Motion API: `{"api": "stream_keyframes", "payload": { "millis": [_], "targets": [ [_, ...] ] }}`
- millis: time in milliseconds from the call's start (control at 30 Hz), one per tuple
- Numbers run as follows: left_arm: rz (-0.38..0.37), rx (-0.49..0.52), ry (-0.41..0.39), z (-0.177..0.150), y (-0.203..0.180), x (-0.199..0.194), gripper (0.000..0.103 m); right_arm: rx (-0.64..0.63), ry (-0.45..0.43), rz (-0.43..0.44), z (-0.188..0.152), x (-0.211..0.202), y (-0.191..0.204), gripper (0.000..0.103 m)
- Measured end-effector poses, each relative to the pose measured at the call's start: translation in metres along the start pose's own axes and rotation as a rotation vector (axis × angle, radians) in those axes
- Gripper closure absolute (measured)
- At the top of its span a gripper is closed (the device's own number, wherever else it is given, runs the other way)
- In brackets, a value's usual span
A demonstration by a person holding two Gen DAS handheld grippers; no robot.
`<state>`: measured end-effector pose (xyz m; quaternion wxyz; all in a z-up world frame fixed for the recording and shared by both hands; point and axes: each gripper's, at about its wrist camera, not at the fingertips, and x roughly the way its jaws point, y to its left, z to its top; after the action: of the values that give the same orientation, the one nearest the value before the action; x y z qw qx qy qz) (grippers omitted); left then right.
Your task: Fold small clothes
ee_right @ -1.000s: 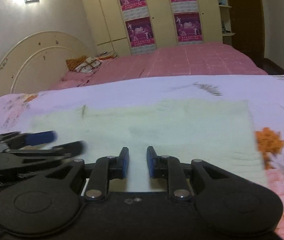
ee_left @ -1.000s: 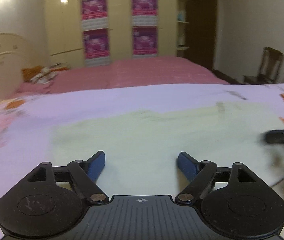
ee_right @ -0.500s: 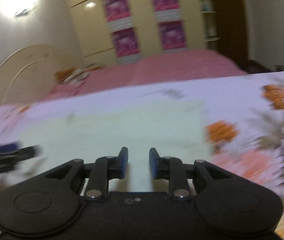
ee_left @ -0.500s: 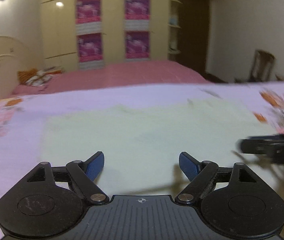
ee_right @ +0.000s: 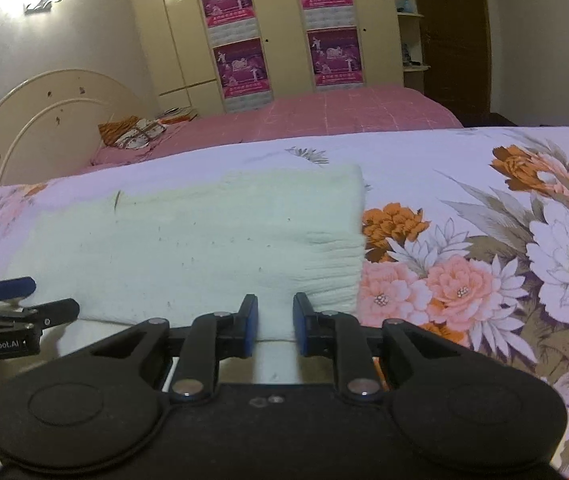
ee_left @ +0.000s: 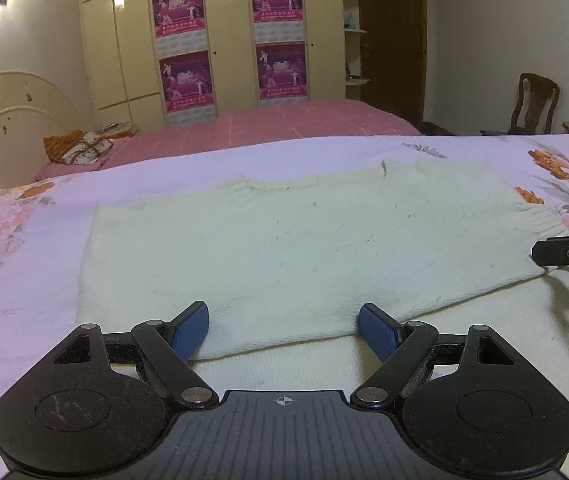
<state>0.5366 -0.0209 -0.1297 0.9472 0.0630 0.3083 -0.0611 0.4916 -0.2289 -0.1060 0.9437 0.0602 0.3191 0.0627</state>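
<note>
Left gripper (ee_left: 283,330): jaws wide apart, nothing between the blue pads; they sit over the near folded edge of the sweater (ee_left: 284,248). Right gripper (ee_right: 275,326): jaws closing to a narrow gap, no cloth pinched that I can see; tips at the sweater's near right corner, beside the ribbed hem.

Sweater: pale cream knit, fine ribbing, folded into a long flat rectangle on the bed (ee_right: 464,184). Long axis runs left to right; ribbed hem at the right end, neckline dip on the far edge. A lower layer of the same knit shows nearer than the fold.

Bedcover (ee_left: 24,240): smooth lilac sheet with orange and pink flowers, open room left, right and far of the sweater. Beyond, a second bed with pink cover (ee_left: 276,124), cream wardrobe (ee_left: 224,40).
</note>
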Motion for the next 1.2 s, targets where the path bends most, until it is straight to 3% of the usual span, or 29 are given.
{"api": "stream_keyframes", "payload": {
  "millis": [433, 767, 867, 1033, 1200],
  "targets": [
    [0.027, -0.023, 0.004, -0.004, 0.0, 0.001, 0.014, 0.011, -0.007, 0.064, -0.001, 0.006, -0.012, 0.084],
    [0.016, -0.035, 0.008, -0.004, 0.002, 0.001, 0.012, -0.022, -0.01, 0.047, -0.002, 0.005, -0.006, 0.084],
    [0.03, -0.006, 0.025, -0.003, 0.0, -0.004, 0.012, -0.041, -0.008, 0.046, -0.002, 0.004, -0.003, 0.08],
    [0.044, 0.015, 0.026, -0.02, 0.004, -0.051, 0.012, 0.009, 0.003, 0.097, 0.004, -0.028, -0.005, 0.074],
    [0.067, -0.019, 0.045, -0.066, 0.023, -0.117, 0.013, 0.012, 0.022, 0.097, -0.021, -0.082, -0.018, 0.072]
  ]
}}
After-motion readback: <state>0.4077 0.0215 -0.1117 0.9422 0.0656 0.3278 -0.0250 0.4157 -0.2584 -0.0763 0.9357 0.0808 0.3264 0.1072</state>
